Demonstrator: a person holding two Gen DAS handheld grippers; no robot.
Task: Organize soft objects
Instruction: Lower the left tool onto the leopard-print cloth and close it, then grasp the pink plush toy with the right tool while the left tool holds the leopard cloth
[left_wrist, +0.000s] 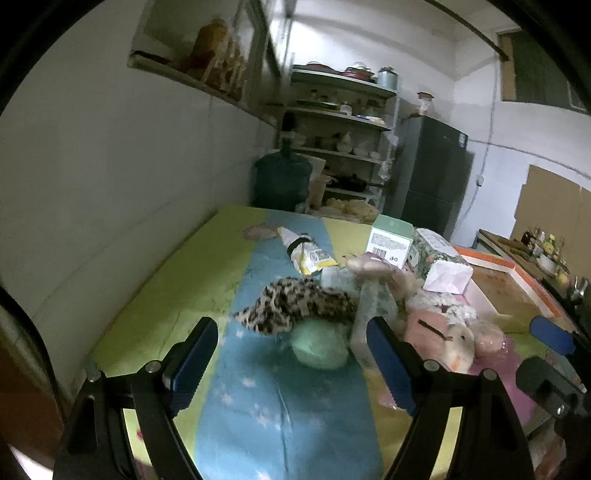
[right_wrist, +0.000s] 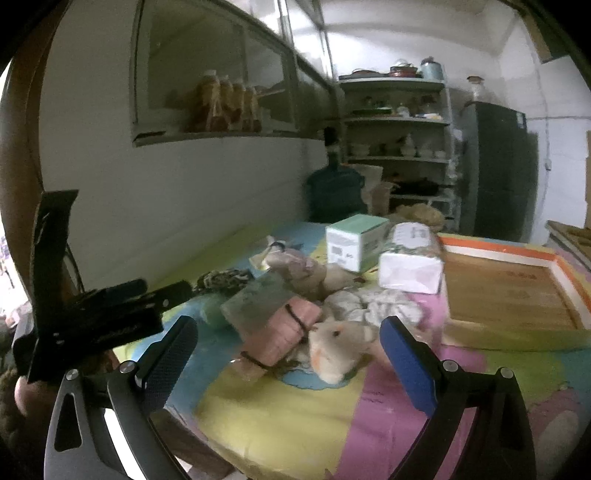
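Observation:
A heap of soft things lies mid-table: a leopard-print cloth (left_wrist: 295, 306) resting over a pale green ball (left_wrist: 319, 349), a pink folded towel tied with dark bands (right_wrist: 282, 332), a cream plush animal (right_wrist: 338, 349) and a crumpled white cloth (right_wrist: 373, 304). My left gripper (left_wrist: 291, 358) is open, its blue pads either side of the green ball and just short of it. Open as well, my right gripper (right_wrist: 288, 363) frames the pink towel and the plush animal from the near edge. Nothing is held by either.
A wooden tray with an orange-white rim (right_wrist: 561, 284) sits at the right. A mint box (right_wrist: 356, 242), a white tissue pack (right_wrist: 410, 273) and a yellow snack bag (left_wrist: 306, 251) lie behind the heap. The white wall runs along the table's left side; shelves and a fridge stand beyond.

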